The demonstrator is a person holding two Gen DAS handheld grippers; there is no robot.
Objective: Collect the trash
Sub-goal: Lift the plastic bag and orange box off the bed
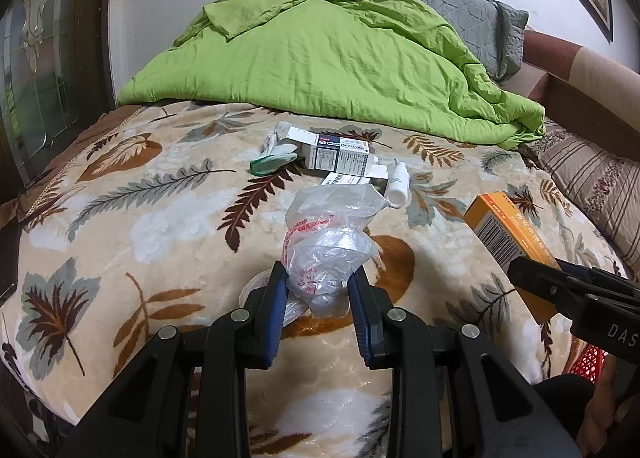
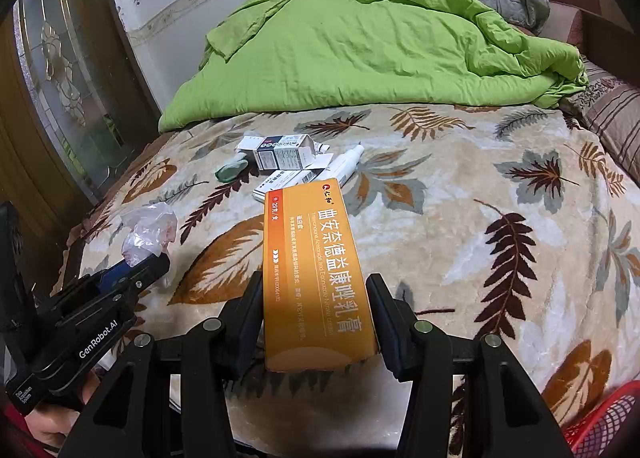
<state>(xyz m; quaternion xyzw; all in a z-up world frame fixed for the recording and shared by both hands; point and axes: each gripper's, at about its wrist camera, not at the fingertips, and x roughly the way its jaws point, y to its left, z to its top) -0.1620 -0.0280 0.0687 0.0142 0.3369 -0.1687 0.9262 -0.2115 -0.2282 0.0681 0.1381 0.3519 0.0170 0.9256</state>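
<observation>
My left gripper (image 1: 318,278) is shut on a crumpled clear plastic bag (image 1: 326,234) with red print, held just above the leaf-patterned blanket (image 1: 160,217). It also shows in the right wrist view (image 2: 148,230). My right gripper (image 2: 316,290) is shut on a long orange medicine box (image 2: 312,266), also seen in the left wrist view (image 1: 508,230). Farther back on the bed lie a white and dark carton (image 1: 340,153), a second small carton (image 2: 288,179), a white bottle (image 1: 398,183) and a green wrapper (image 1: 272,163).
A bunched green duvet (image 1: 328,53) and a grey pillow (image 1: 460,9) fill the back of the bed. A striped cushion (image 1: 592,177) lies at the right. A red mesh basket (image 2: 604,422) sits low at the right. A glass-panelled door (image 1: 36,57) stands at the left.
</observation>
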